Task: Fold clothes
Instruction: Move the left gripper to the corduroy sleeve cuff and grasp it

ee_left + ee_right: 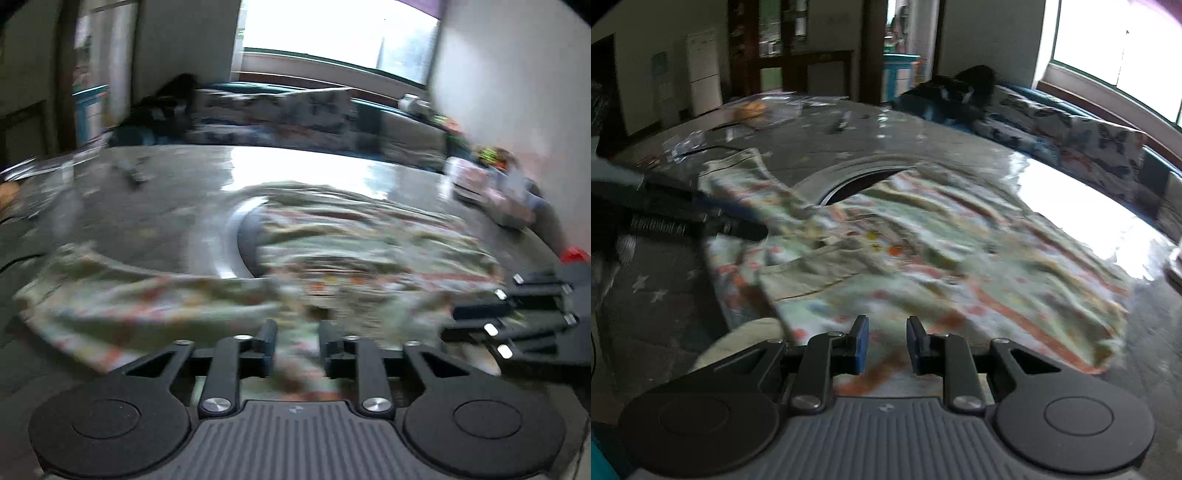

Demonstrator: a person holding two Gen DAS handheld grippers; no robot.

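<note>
A pale green garment (923, 236) with a busy print of orange-red, yellow and white marks lies spread over a glossy grey stone surface (1052, 173). It is rumpled, with long creases running across the cloth, and it partly covers a round recess with a metal rim (849, 173) set into the surface. One sleeve reaches toward the far left edge, and a plain beige panel near the neck area shows where the cloth is turned over. The near hem lies right under both tools.

In the left wrist view the same garment (351, 251) is smeared by motion blur; its print cannot be made out in detail, and the rim of the recess (229, 236) curves out from beneath it.

The left gripper (298, 343) has its fingers apart, with printed cloth visible in the gap between them. The right gripper (886, 345) also has its fingers apart, blue pads (862, 343) facing each other over the hem; whether either pair touches the cloth I cannot tell.

A small emblem sits on the ribbed grey housing of each tool, too small to read. No writing on the garment is legible.

A patterned cushion (1089, 144) lies beyond the far edge of the surface, below a bright window (1119, 55).
</note>
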